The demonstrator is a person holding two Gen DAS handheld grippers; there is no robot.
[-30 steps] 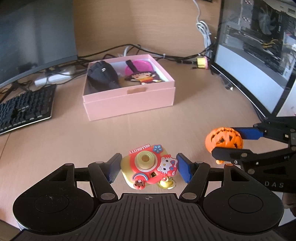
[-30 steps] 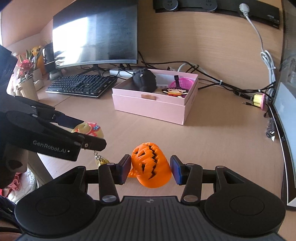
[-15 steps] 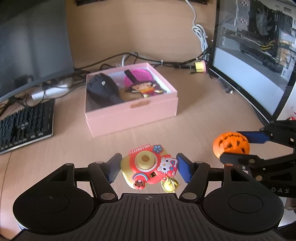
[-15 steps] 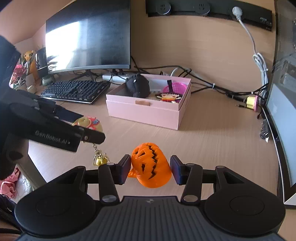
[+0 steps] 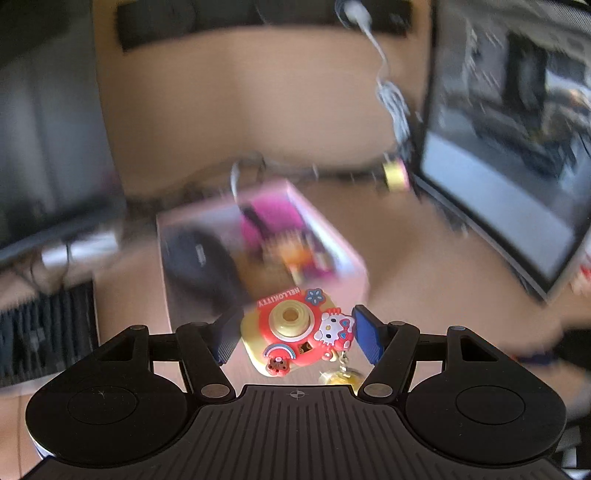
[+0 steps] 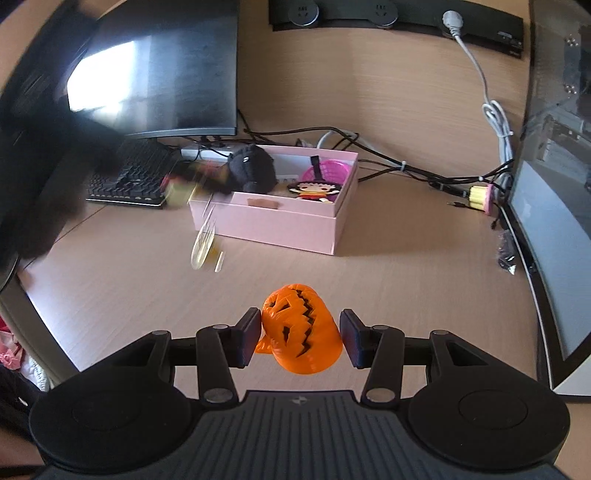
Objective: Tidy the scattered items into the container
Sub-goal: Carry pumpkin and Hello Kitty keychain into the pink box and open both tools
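Between the blue pads of the left gripper (image 5: 295, 338) sits the toy camera (image 5: 295, 334), clamped from both sides, with the pink box (image 5: 343, 247) just ahead of the fingertips. The right gripper (image 6: 301, 338) grips the orange pumpkin (image 6: 301, 332), the pink box well ahead.

We can read one text only: "HELLOKITTY" in white letters on a red band along the upper left edge of the toy camera (image 5: 295, 332), running toward about ten o'clock and appearing upside down in the left wrist view. The marks on the black bar (image 6: 506, 35) at one o'clock in the right wrist view are too small for us to read.
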